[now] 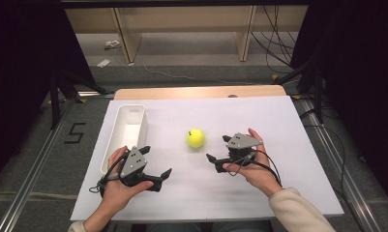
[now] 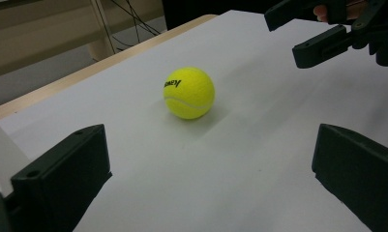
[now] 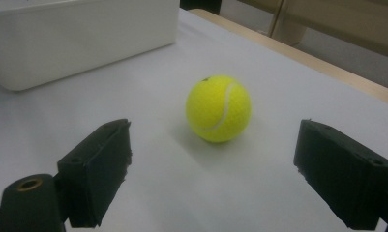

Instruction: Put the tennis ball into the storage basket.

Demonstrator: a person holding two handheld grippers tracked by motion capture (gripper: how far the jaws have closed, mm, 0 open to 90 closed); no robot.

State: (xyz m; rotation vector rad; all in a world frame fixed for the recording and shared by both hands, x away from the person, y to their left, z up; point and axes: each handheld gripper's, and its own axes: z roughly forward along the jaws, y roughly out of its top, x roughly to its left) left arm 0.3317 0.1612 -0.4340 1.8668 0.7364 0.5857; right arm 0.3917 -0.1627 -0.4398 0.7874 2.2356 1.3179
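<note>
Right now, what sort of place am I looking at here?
Probably a lab recording station, not a home: a table under a white sheet holding one yellow tennis ball and a white plastic bin, loose cables on grey carpet, and a taped number on the floor.

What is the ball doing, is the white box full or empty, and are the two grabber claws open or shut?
Tennis ball: resting on the white table cover, free, nothing touching it.
White bin: upright, what shows of its inside is empty.
Left gripper: open, holding nothing, apart from the ball.
Right gripper: open, holding nothing, pointed at the ball, not touching it.
</note>
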